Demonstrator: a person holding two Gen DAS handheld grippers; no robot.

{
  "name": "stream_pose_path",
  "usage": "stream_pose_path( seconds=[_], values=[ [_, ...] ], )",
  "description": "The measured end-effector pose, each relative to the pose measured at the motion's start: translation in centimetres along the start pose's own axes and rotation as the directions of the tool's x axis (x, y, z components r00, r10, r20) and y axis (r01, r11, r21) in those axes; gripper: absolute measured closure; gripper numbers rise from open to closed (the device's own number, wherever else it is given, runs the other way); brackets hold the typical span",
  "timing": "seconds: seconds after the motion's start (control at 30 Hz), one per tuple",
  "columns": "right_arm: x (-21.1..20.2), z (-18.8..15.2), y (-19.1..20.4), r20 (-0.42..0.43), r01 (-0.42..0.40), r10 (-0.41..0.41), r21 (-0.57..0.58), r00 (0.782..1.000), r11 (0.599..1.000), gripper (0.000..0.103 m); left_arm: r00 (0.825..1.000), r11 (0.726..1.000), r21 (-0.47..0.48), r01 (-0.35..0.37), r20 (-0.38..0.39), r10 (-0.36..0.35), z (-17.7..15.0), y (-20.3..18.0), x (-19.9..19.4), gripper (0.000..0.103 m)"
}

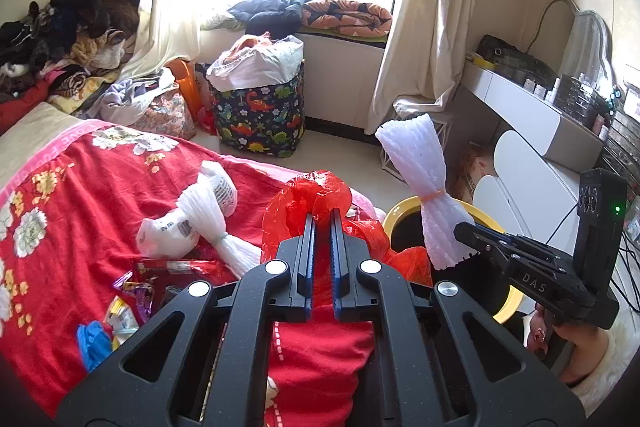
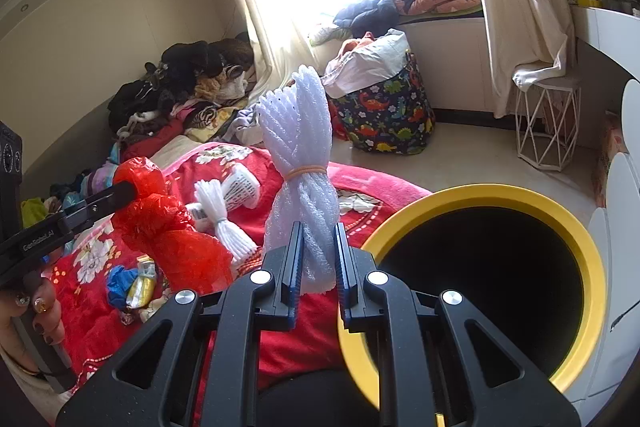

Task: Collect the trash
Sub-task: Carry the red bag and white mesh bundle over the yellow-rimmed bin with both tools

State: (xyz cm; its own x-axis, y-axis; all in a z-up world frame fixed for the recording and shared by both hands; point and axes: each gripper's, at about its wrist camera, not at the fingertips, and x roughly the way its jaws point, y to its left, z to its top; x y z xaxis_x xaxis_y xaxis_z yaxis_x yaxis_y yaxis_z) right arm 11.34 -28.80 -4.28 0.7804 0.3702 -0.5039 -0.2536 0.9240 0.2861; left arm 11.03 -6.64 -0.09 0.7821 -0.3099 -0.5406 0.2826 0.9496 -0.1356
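Trash is held in both grippers beside the bed. A red plastic bag (image 1: 312, 199) is pinched by its bunched top between the nearly closed jaws of the left gripper (image 1: 323, 223), and the bag's body hangs down over the red floral blanket (image 1: 72, 227). A white foam-net bundle (image 2: 298, 163), bound at its waist by an orange rubber band (image 2: 306, 169), is clamped at its lower end by the right gripper (image 2: 316, 259) and is held upright, just left of the yellow-rimmed bin (image 2: 592, 267). The right gripper is seen in the left wrist view reaching in from the right, with the bundle's lower end above the near part of the bin's rim. The bin's dark mouth is open and unobstructed; its left rim lies close against the blanket's edge.

On the blanket, a second foam-net bundle (image 1: 208, 215), a white printed bag (image 1: 168, 235), candy wrappers (image 1: 136, 291) and a blue glove (image 1: 94, 343) are left lying, well apart from the bin. Bare floor is visible between the bed and a dinosaur-print hamper (image 1: 260, 115), and a white wire stool (image 2: 546, 131) stands under the curtain.
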Motion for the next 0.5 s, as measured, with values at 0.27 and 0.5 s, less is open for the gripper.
stream_pose_path(
  seconds=[0.27,0.5],
  values=[
    [-0.9,-0.3,-1.8,0.003,0.044,-0.044,0.034,0.999,0.998,0.088,1.000,1.000,0.015,0.018,-0.010,-0.018,-0.1,-1.3,0.8,0.100],
    [-1.5,-0.6,-3.9,-0.002,0.083,-0.083,0.080,0.997,0.993,0.088,0.999,0.999,0.036,0.031,-0.020,-0.030,-0.1,-2.6,1.7,0.100]
  ],
)
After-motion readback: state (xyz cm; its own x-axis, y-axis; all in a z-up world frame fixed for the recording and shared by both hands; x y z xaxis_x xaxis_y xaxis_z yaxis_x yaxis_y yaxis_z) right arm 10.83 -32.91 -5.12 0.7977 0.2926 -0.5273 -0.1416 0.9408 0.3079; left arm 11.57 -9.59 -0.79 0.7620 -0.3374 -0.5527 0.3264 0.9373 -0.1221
